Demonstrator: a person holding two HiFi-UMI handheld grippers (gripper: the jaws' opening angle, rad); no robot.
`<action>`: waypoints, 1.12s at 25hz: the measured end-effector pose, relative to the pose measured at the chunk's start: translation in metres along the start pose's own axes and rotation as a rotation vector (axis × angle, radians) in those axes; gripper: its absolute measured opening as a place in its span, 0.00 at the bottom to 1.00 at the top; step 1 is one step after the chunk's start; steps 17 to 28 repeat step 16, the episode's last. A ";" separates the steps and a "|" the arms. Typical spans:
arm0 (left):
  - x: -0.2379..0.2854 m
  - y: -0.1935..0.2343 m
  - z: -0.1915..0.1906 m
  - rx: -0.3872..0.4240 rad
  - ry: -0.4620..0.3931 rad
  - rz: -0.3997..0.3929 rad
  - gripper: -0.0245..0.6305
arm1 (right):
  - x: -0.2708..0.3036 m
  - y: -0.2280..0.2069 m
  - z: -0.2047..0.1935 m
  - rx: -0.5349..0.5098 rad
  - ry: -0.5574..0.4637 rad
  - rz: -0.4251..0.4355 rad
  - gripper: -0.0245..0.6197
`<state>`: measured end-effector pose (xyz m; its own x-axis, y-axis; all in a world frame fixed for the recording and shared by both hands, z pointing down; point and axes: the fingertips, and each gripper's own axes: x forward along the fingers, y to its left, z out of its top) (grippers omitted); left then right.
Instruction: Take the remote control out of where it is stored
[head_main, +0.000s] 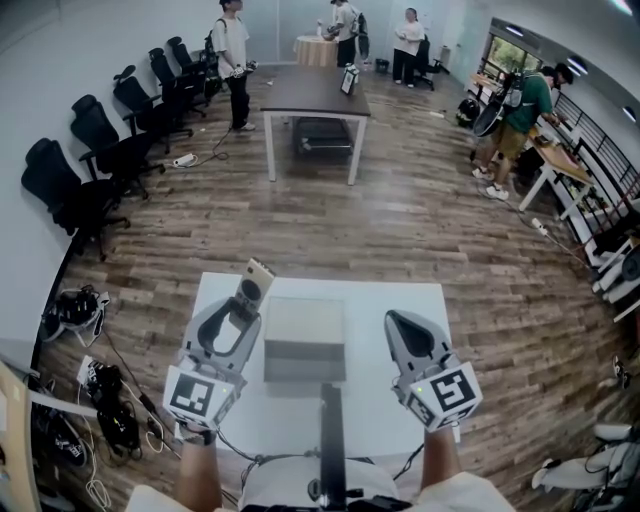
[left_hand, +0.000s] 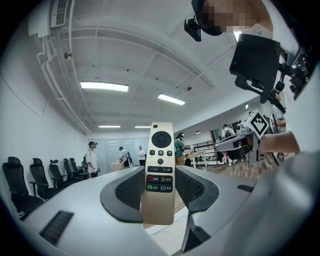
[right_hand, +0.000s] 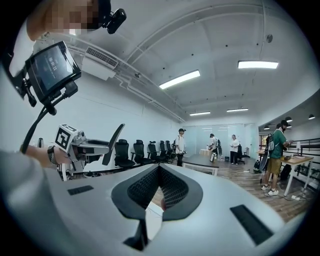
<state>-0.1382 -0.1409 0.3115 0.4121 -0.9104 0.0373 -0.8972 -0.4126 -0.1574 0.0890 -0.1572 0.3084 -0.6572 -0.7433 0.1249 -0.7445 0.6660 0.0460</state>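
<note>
Above the white bench (head_main: 412, 303), at 9 o'clock from the grey box (head_main: 305, 338), the left claw (head_main: 243, 302) pinches the remote control (head_main: 257, 279) by its lower end, upright. At 3 o'clock, the right claw (head_main: 394, 320) is pressed together, empty.

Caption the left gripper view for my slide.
Left gripper grips the gold remote control by its lower half.
</note>
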 end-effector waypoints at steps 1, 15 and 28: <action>0.001 0.000 0.000 0.000 -0.003 -0.001 0.33 | 0.000 0.000 -0.001 0.000 0.002 0.001 0.04; 0.013 -0.010 -0.004 -0.001 0.004 -0.028 0.33 | -0.003 -0.004 -0.007 0.001 0.017 -0.016 0.04; 0.014 -0.010 -0.004 0.000 0.003 -0.030 0.33 | -0.003 -0.004 -0.008 -0.001 0.017 -0.017 0.04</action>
